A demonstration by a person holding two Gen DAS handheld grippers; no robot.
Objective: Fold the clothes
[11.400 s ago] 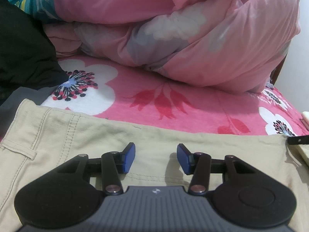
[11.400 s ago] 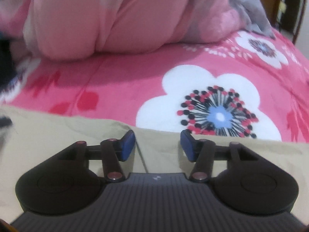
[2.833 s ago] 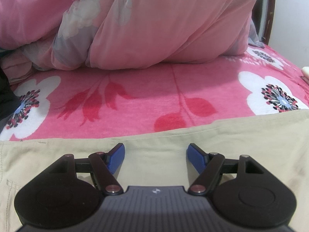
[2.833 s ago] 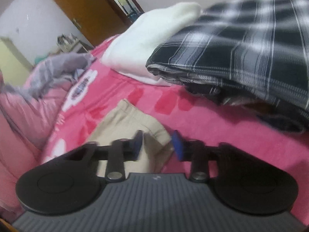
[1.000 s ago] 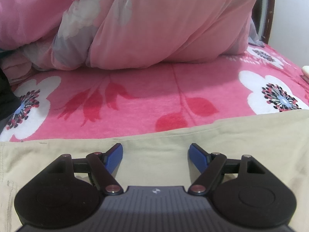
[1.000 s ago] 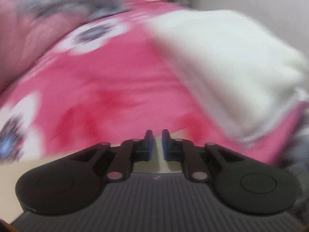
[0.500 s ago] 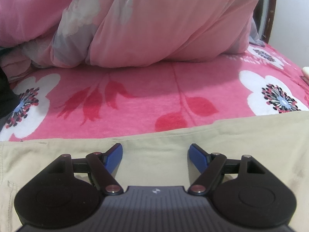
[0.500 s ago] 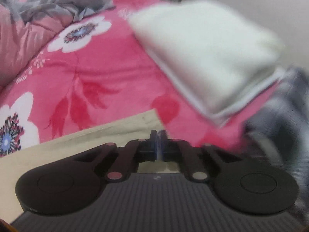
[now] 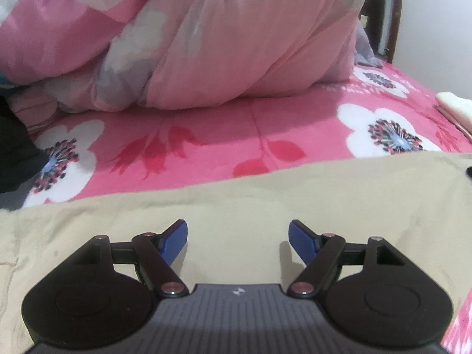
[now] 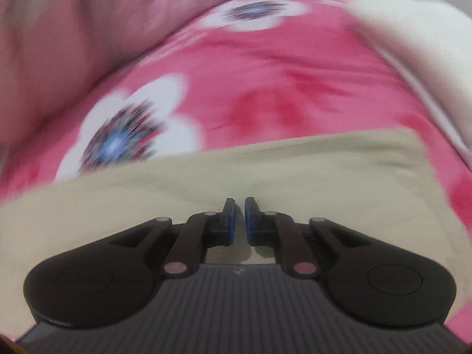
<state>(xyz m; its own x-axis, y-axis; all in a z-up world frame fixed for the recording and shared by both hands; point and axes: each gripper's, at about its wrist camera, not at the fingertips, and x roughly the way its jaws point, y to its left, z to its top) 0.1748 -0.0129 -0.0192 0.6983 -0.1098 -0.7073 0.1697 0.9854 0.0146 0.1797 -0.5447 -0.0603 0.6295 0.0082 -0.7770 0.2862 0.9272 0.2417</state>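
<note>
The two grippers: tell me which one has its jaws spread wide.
The left gripper. Its jaws stand far apart over the beige trousers, while the right gripper has its jaws nearly together.

A pink bedsheet (image 9: 212, 135) printed with white flowers and red leaves spreads ahead of the left hand-held gripper (image 9: 237, 237). Farther ahead, a bulky pink quilt (image 9: 236, 44) with grey and white patches is heaped on the bed. A black cloth (image 9: 14, 153) lies at the far left edge. To the right, near the edge, sits a folded cream cloth (image 9: 455, 109); a dark wooden post (image 9: 396, 14) stands against a white wall (image 9: 436, 29). The right wrist view is blurred, showing the same sheet and cream cloth.
</note>
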